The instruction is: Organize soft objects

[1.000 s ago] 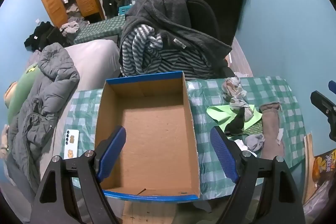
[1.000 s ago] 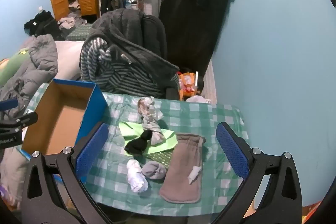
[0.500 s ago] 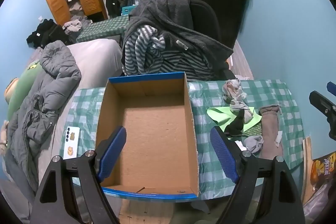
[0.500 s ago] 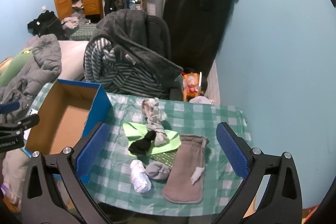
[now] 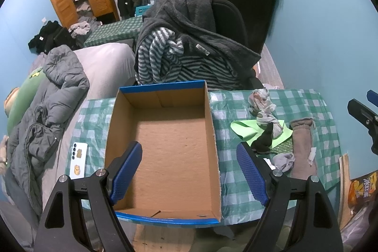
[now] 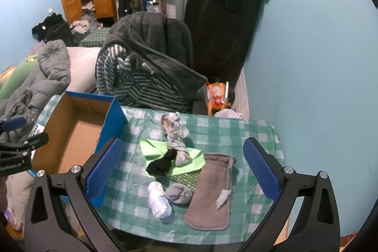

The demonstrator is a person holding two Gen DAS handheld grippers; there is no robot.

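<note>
Only the right wrist view shows the white sock point(image 6: 159, 199); both grippers point(image 5: 189, 172) point(image 6: 182, 170) gape, holding nothing.

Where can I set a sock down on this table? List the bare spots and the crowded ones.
Free: the cardboard box floor, bare inside its walls; the checked cloth between the box's right wall and the green sheet; the far right corner behind the brown pouch. Crowded: the patch holding the black sock, white roll and grey ball.
</note>
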